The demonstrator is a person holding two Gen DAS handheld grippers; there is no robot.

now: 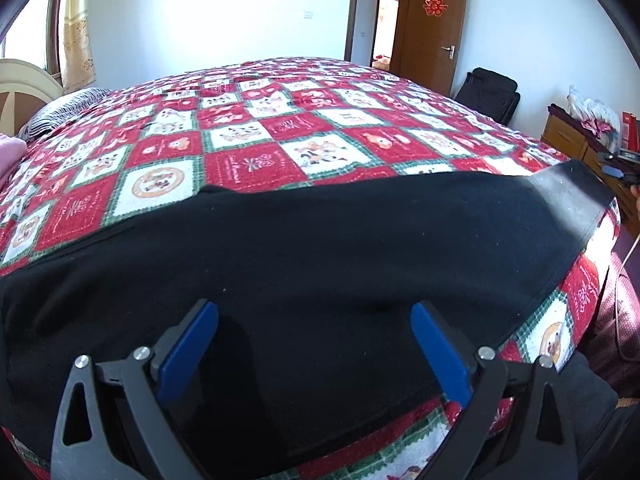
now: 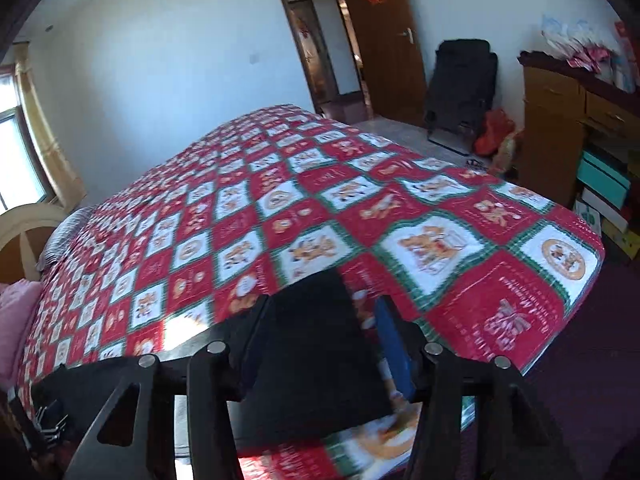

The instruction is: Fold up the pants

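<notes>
Black pants [image 1: 304,248] on quilt [image 1: 248,128]; left tool [image 1: 314,320] spread above; right tool [image 2: 320,316] perhaps gripping

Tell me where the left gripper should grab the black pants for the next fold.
Likely the near edge of the black pants, just ahead of the open left gripper, coming in low from the bed's near side: the cloth lies flat there, its hem exposed on the quilt.

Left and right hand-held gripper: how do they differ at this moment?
The left hand-held gripper is spread wide open over the black pants, gripping nothing. The right hand-held gripper has an end of the pants between its fingers, though closure is unclear. Both are over the quilt.
</notes>
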